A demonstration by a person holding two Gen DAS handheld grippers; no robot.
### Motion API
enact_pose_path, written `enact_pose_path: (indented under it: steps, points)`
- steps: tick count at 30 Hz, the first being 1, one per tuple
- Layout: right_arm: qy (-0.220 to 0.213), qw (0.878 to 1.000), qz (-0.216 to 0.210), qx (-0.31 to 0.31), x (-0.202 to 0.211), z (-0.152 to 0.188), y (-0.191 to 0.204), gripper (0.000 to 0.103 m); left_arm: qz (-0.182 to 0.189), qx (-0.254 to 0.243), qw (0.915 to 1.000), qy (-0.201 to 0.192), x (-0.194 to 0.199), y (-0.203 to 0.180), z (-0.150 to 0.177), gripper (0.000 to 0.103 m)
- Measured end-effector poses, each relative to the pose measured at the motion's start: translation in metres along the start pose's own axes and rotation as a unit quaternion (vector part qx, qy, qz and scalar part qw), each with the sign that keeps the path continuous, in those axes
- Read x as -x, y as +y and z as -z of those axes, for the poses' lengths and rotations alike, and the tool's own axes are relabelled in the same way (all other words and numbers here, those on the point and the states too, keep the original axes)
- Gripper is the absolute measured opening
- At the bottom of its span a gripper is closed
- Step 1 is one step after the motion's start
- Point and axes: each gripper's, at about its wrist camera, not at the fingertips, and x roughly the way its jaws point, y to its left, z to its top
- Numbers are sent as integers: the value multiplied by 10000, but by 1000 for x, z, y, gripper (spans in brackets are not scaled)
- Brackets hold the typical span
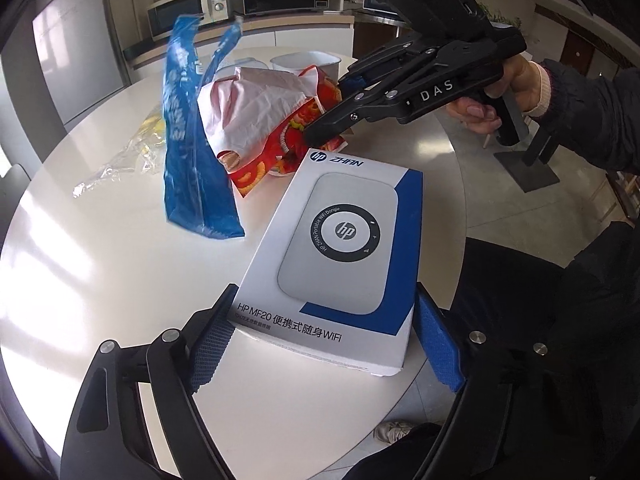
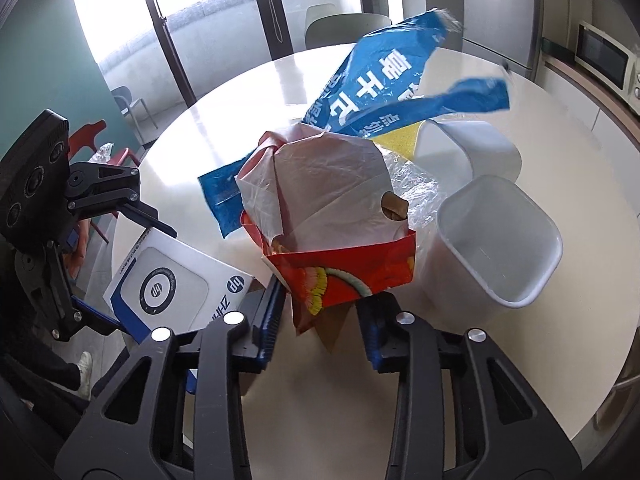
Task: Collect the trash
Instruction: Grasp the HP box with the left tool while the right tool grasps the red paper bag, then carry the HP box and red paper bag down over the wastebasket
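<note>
The left gripper (image 1: 324, 344) holds a white and blue box (image 1: 336, 248). Its jaws are wide, and a blue pad (image 1: 210, 346) presses on each side of the box's near end. The box sticks out over the edge of the round white tabletop (image 1: 100, 264); you cannot tell whether its far end rests on the tabletop.

The right gripper (image 2: 320, 320) holds a red snack bag (image 2: 344, 276). Its jaws are partly closed and pinch the bottom of the bag. The bag is lifted and tilted, with its open top facing away. A crumpled white bag (image 2: 316, 188) is stuffed in its open top.

Just behind the red bag is a blue plastic bag (image 1: 192, 152). It stands tall, with its bottom on the tabletop and its handles up in the air. It touches the white bag.

Beside the blue bag, farther out, lies a clear wrapper (image 1: 124, 160) with some yellow in it.

To the right of the red bag is a white bin (image 2: 496, 244). It looks tipped toward the right gripper. A second white bin (image 2: 468, 148) is just behind it.

Far back, two microwaves (image 1: 188, 14) sit on a counter (image 1: 264, 32).
</note>
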Motion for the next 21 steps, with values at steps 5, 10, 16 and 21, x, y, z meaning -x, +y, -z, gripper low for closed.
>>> enact_pose_path:
  steps: [5,10,16,21]
  points:
    - [-133,9999,-1,-57,3,0,-1,12,-101,-99,9997,-184,2,-13,1,80]
    - [-266,9996,-36,-56,10,-1,0,8,-122,27,9993,-346,5,-13,-1,80]
    - [-398,9989,-83,-213,21,3,-9,7,-104,261,9978,-593,19,-12,-1,80]
    - [-527,9981,-127,-292,35,6,-9,7,-159,376,9969,-674,32,-20,6,80]
